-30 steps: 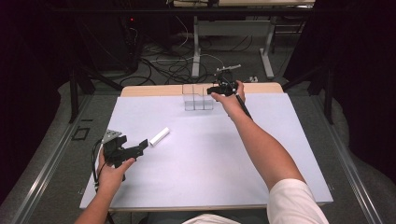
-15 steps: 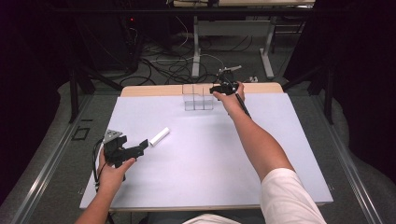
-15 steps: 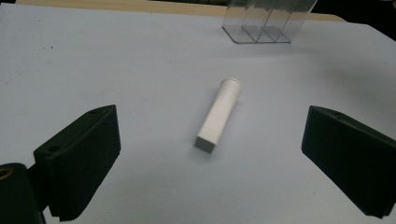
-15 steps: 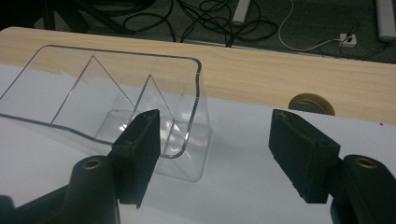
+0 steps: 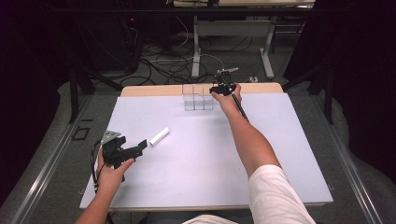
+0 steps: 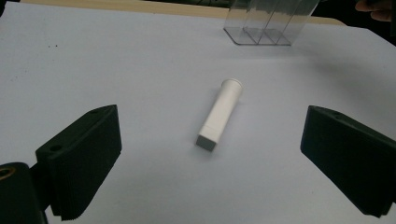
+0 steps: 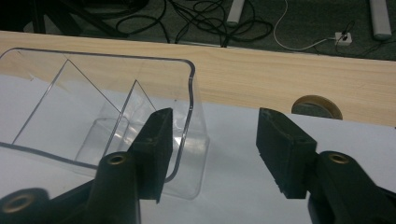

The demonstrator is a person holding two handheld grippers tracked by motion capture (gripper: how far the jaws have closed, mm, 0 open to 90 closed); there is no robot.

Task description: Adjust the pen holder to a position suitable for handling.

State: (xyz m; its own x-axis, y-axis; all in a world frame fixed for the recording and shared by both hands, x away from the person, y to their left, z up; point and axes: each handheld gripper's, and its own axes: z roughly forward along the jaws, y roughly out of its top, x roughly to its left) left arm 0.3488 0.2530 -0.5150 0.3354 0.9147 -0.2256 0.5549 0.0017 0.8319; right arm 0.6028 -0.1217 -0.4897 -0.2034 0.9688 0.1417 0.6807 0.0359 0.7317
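clear glossy plastic organizer point(image 7: 107, 116)

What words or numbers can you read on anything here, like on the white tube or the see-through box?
None can be read.
White tube: plain, no label on the side that shows.
Clear divided box: no print.
Left gripper and right gripper, both open: black jaws with no writing.
White table cover: blank.
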